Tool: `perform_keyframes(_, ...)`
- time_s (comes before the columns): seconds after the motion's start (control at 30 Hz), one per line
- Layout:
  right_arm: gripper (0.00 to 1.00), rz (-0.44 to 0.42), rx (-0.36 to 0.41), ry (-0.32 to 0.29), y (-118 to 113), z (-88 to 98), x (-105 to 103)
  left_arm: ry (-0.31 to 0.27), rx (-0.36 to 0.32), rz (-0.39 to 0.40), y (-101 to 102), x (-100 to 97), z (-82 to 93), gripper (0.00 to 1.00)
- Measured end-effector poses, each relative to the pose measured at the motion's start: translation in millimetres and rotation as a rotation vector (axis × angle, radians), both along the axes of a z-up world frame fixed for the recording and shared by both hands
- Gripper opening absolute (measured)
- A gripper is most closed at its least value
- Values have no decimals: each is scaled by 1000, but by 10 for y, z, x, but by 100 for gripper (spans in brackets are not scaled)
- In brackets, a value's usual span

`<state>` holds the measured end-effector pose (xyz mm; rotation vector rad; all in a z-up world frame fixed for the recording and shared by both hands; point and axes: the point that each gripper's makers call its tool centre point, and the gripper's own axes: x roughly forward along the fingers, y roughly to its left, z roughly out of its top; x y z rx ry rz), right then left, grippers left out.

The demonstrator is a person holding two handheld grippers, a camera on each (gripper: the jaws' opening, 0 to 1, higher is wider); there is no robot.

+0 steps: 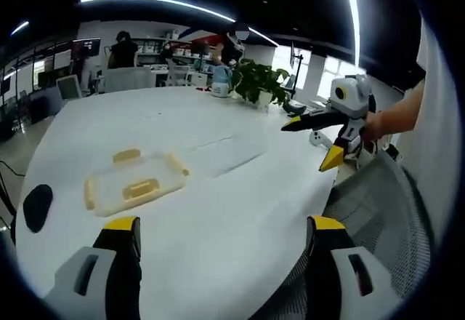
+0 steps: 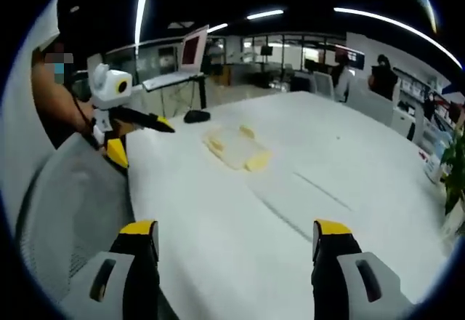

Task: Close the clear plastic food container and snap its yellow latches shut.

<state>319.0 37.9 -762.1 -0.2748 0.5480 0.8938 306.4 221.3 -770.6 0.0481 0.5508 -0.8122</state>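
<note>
A clear plastic food container (image 1: 134, 182) with yellow latches lies flat on the white table (image 1: 218, 262), left of centre in the left gripper view. A fainter clear rectangular piece (image 1: 221, 153) lies just to its right; I cannot tell if it is the lid or the base. My left gripper (image 1: 225, 225) is open and empty, held well short of the container. My right gripper (image 1: 312, 144) hovers open at the table's right edge. In the right gripper view the container (image 2: 236, 148) sits far ahead of the open right gripper (image 2: 234, 229), and the left gripper (image 2: 142, 143) is open at the left.
A black mouse (image 1: 36, 205) lies left of the container. A grey mesh chair (image 1: 378, 204) stands at the table's near edge. A potted plant (image 1: 258, 80) and a bottle (image 1: 221, 80) stand at the far end. People sit at desks behind.
</note>
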Motion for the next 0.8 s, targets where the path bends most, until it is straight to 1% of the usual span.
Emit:
perform_keyframes(0.23, 86, 18, -20, -6, 36, -18, 76, -5, 13, 1, 75, 69, 0, 96)
perform_keyframes(0.37, 86, 16, -11, -4, 53, -5, 132, -6, 27, 2, 115, 107, -22, 96)
perform_keyframes(0.8, 85, 48, -24, 0, 151, -31, 297, 0, 60, -3, 216, 277, -83, 94)
